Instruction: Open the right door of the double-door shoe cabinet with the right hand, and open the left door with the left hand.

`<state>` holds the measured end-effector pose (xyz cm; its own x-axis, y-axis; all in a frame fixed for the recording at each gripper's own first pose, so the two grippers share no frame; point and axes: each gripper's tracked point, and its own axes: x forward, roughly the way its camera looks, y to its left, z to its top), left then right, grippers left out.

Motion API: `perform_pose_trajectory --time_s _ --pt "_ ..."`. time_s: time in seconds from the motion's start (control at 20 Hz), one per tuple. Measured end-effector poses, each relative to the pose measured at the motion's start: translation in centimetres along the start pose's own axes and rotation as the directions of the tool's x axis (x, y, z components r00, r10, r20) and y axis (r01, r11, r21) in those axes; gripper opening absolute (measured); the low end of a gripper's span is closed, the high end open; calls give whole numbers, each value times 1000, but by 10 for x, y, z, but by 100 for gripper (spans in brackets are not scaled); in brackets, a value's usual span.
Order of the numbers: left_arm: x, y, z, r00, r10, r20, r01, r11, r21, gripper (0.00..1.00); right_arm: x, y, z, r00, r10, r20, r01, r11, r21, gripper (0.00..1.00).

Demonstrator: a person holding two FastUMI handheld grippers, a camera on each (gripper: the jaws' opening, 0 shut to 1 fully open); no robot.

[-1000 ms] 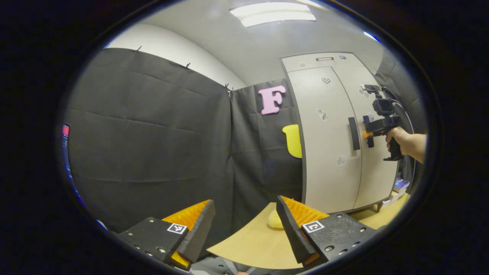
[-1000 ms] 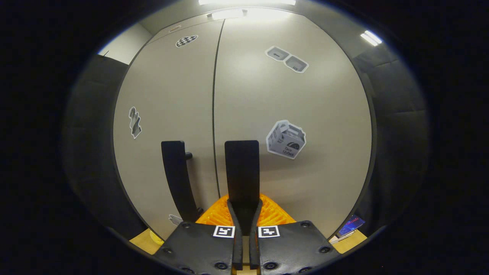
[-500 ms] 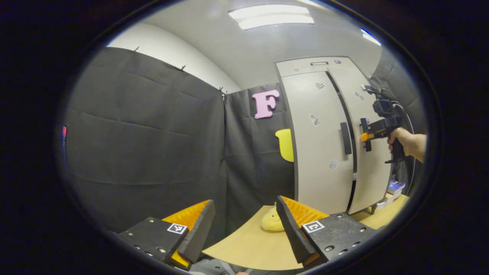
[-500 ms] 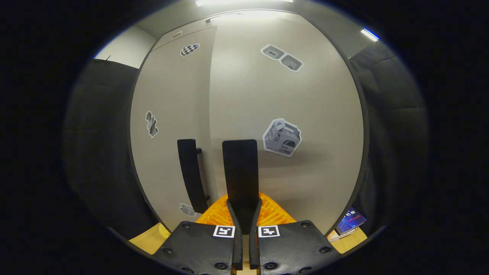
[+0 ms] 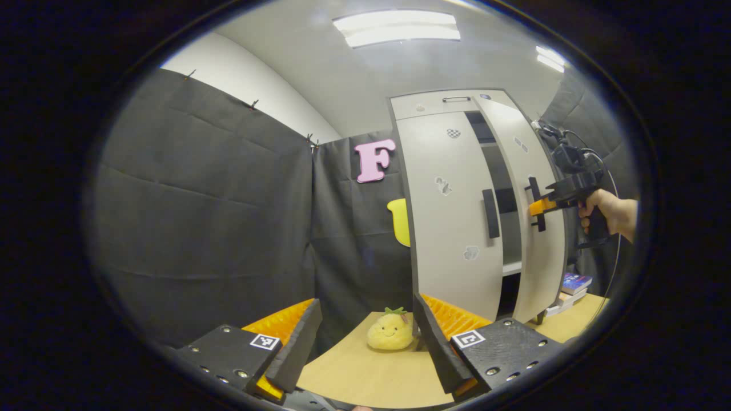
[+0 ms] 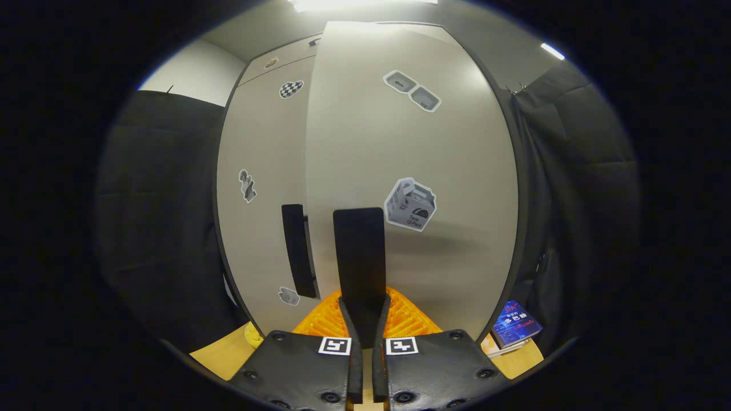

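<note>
In the left gripper view the pale double-door shoe cabinet (image 5: 434, 105) stands at the right. Its left door (image 5: 451, 228) is closed, with a black vertical handle (image 5: 490, 213). The right door (image 5: 542, 251) is swung partly out, baring a dark interior with a shelf (image 5: 508, 228). A hand (image 5: 608, 208) holds my right gripper (image 5: 535, 206) on that door's handle. In the right gripper view the right gripper (image 6: 364, 311) is shut on the right door's black handle (image 6: 360, 251), with the left door's handle (image 6: 298, 248) beside it. My left gripper (image 5: 365, 301) hangs open, far from the cabinet.
A yellow plush toy (image 5: 390, 331) sits on the wooden table (image 5: 365, 371) just beyond my left fingers. A stack of books (image 5: 571, 283) lies at the cabinet's right foot, a blue book (image 6: 517, 330) on top. Black cloth walls close in on the left and behind.
The right gripper has pulled the right door from closed to partly open, exposing the interior. The cabinet has slid left in the left gripper view and the plush toy has come into sight.
</note>
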<state>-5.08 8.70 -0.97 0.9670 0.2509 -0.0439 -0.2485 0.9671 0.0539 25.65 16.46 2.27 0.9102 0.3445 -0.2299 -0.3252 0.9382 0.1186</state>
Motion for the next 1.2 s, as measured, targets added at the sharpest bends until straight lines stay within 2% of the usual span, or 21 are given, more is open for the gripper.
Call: perform_pose_trajectory --time_s 1.1,1.15,1.2 --pt "33 -98 3 982 -188 17 188 982 -30 94 -49 -38 -1 999 12 41 -12 1000 -1 7" --pt "34 -101 4 981 -193 18 193 981 -31 93 -49 -40 -1 999 12 43 -13 1000 2 12" --pt "35 -105 3 980 -198 18 198 980 -33 93 -51 -41 -1 999 12 41 -12 1000 3 7"
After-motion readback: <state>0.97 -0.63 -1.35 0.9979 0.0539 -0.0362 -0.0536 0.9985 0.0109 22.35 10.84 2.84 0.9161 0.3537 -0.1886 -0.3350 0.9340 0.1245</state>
